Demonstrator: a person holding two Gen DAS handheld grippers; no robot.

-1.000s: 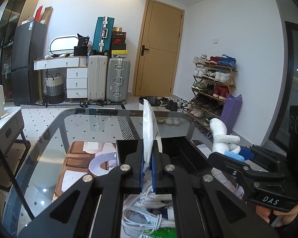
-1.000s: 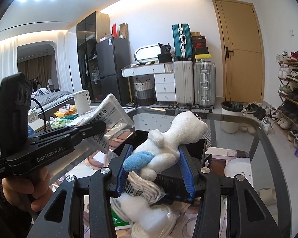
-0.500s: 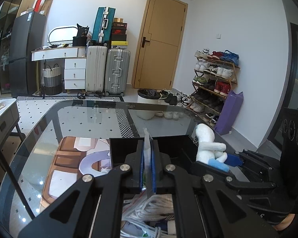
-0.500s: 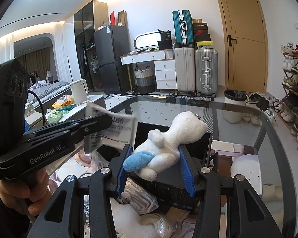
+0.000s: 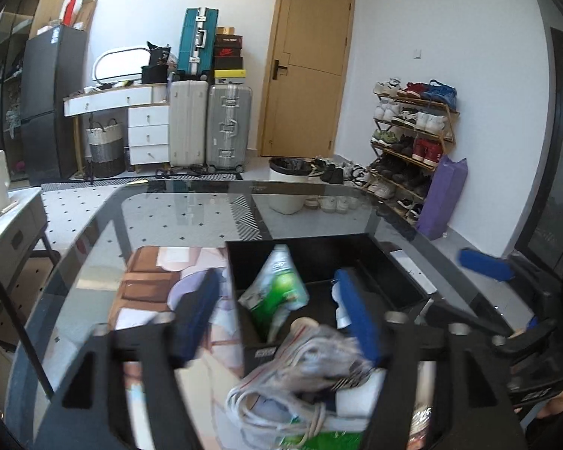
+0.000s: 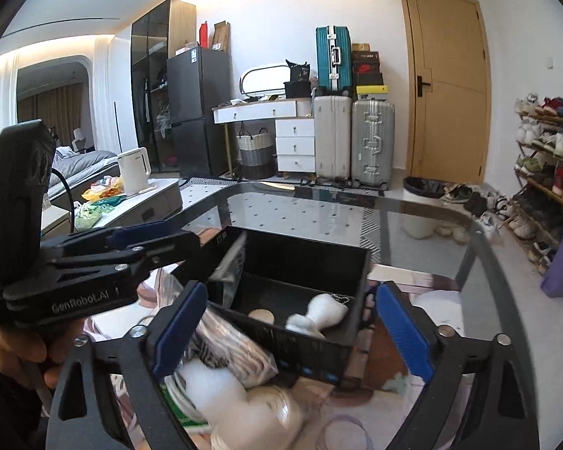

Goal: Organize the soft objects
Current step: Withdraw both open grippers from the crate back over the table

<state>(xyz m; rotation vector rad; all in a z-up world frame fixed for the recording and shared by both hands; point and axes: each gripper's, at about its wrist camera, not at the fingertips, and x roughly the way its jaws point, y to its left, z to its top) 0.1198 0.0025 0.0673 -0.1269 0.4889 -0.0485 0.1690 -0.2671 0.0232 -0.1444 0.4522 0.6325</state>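
A black bin [image 6: 304,262] is seen standing on the glass-topped bench [image 6: 450,232], with both claws held over its near side. The jaws of the left claw [image 5: 277,315] are opening and nothing is pressed between its blue pads [image 5: 356,311]; a green and white packet [image 5: 277,292] is found between and just beyond them, leaning upright inside the left part of the bin, apart from both pads. The jaws of the right claw [image 6: 292,333] are likewise opening, and no object is gripped by them. A white plush toy [image 6: 319,317] is seen lying on the floor of the bin's right compartment, beyond the right claw's fingertips and between its two blue pads [image 6: 403,332] in the picture, though touched by neither. A small round tan object [image 6: 261,315] lies beside the toy in the same compartment.

Nearer than the bin, on the bench below the claws, a clear bag of striped fabric [image 6: 229,345], a coil of white cord [image 5: 274,405] and a white fluffy item [image 6: 221,393] are heaped together. In the right wrist view the left claw is shown from the side at the bin's left edge, held by a hand [image 6: 15,352]. Blur makes finer detail of the heap hard to tell.
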